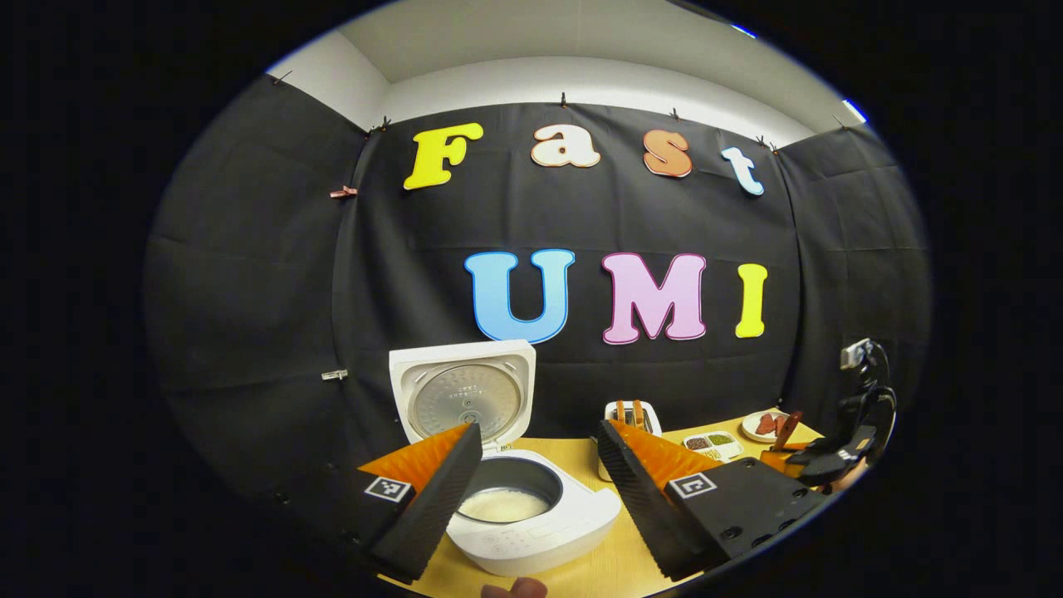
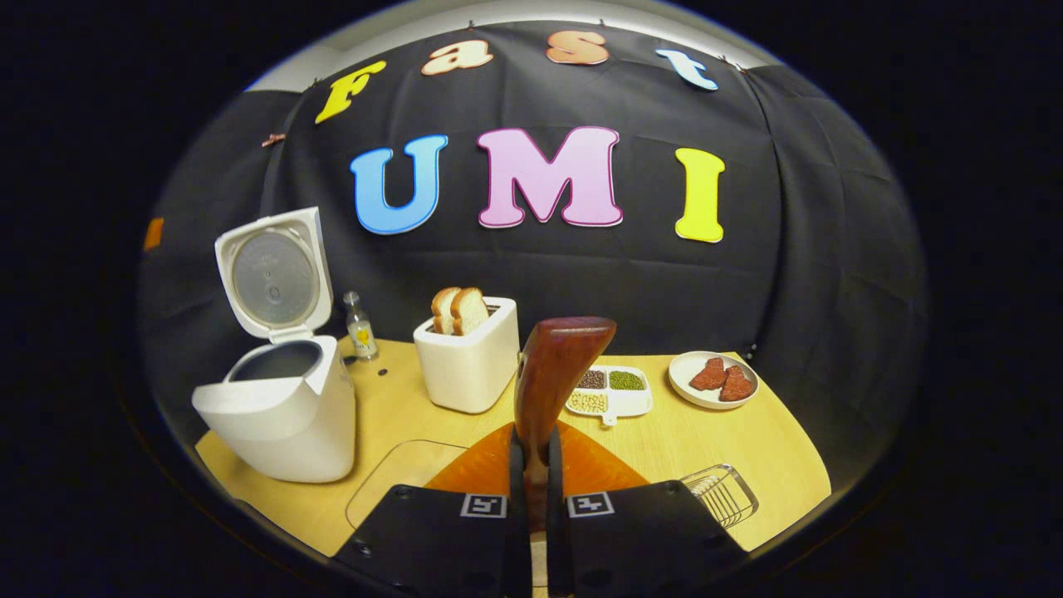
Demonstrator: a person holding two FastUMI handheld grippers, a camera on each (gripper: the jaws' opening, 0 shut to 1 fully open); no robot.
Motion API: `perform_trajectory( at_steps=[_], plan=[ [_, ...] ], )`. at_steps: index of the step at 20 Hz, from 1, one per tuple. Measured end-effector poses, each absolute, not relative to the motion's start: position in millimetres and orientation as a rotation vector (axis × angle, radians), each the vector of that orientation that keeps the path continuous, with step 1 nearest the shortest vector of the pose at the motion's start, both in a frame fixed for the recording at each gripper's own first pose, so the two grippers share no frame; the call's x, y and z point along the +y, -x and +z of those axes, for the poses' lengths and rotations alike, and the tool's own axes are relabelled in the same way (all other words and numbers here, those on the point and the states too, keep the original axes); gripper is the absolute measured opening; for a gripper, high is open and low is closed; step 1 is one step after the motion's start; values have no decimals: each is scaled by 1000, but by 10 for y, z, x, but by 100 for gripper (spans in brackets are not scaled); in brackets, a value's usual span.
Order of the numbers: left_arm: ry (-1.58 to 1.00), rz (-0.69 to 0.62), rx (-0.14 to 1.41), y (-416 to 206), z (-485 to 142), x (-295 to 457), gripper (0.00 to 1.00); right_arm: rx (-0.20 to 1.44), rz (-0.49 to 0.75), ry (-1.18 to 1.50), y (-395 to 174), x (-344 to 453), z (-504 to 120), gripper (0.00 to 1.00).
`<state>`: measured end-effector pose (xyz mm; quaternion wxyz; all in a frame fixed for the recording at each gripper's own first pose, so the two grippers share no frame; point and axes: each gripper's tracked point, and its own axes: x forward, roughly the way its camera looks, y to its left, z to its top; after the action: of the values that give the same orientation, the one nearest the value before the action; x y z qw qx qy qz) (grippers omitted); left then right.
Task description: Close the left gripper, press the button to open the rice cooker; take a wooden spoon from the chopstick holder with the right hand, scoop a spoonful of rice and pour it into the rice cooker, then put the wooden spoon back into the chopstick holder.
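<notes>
Holding the wooden spoon (image 2: 552, 374) upright, right tongs (image 2: 536, 465) clenched on its handle.
Left tongs (image 1: 536, 465) released wide, hovering over the open rice cooker (image 1: 531, 515) on the surface (image 2: 706, 440).

One rice cooker (image 2: 278, 415), one toaster (image 2: 465, 365), two bread slices (image 2: 459, 310), two plates (image 2: 714, 380).

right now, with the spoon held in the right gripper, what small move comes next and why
Probably carry the wooden spoon back to the chopstick holder and lower it in. The right gripper is shut on its handle, the bowl looks bare, and the rice cooker stands open with rice already in its pot. I can't make out the holder, so look for it first.
</notes>
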<state>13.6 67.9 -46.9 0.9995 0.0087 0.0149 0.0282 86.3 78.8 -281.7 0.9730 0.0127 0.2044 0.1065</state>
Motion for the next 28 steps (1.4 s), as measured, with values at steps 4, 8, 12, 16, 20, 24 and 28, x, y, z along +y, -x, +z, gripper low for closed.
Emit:
perform_trajectory(
  at_steps=[4,8,12,16,20,24,28],
  plan=[
    [-11,54,41,-164,-534,864,97,452,163,116,-893,844,-3183,12],
    [3,52,51,-190,-592,1031,97,520,157,114,-846,973,-3509,12],
    [11,47,41,-198,-610,1127,98,585,140,-171,-758,1220,-3469,12],
    [19,34,27,-176,-597,1141,98,652,76,-481,-667,1317,-3515,12],
    [21,25,19,-148,-588,1143,98,695,33,-728,-619,1232,-3543,12],
    [28,28,12,-114,-572,1138,98,654,17,-934,-617,1036,-3379,12],
    [36,29,4,-81,-561,1130,98,637,-32,-1083,-609,780,-3243,12]
  ],
)
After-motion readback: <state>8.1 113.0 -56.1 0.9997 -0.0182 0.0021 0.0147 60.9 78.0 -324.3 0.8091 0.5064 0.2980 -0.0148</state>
